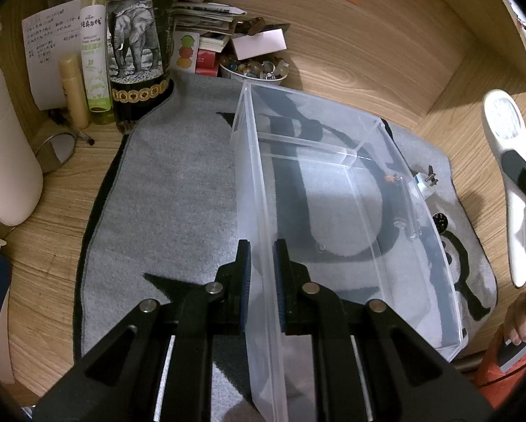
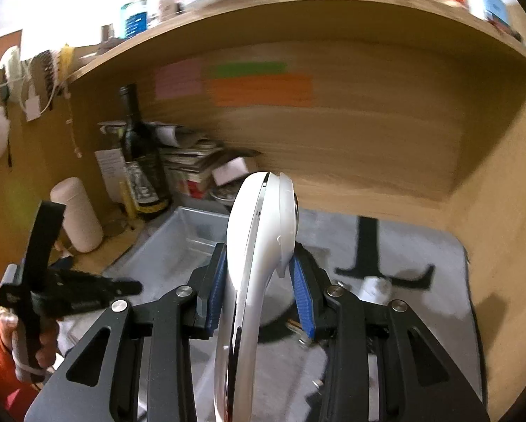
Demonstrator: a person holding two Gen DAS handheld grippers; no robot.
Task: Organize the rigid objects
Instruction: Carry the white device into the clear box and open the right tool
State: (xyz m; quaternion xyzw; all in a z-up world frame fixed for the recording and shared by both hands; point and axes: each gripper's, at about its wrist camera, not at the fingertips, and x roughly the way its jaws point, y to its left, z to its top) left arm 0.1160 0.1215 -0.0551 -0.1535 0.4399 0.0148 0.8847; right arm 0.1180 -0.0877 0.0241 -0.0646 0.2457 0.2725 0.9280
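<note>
Left wrist view: the left gripper has its fingers pinching the near wall of a clear, rectangular plastic storage bin, one blue pad outside the wall and one inside. That grip probably steadies the bin while something is brought to it. The bin sits on a grey felt mat spread over the wooden tabletop; it has a clear inner divider and looks empty apart from what shows through its floor. Just beyond its far wall, on the mat, lie a few small items, among them a small metal clip and a dark round piece, still waiting to be sorted. At the right edge a white, paddle-shaped plastic device with a round face hangs in the air, clamped by the other tool, well clear of the bin. A dark bottle with an elephant label stands behind the mat.

Right wrist view: the right gripper has its blue-padded fingers closed on the narrow neck of the white device, held edge-on and off the tabletop, so it can be carried over the rim. The bin lies ahead to the left, below the device. The background is blurred. The left tool and the hand holding it appear at lower left.
</note>
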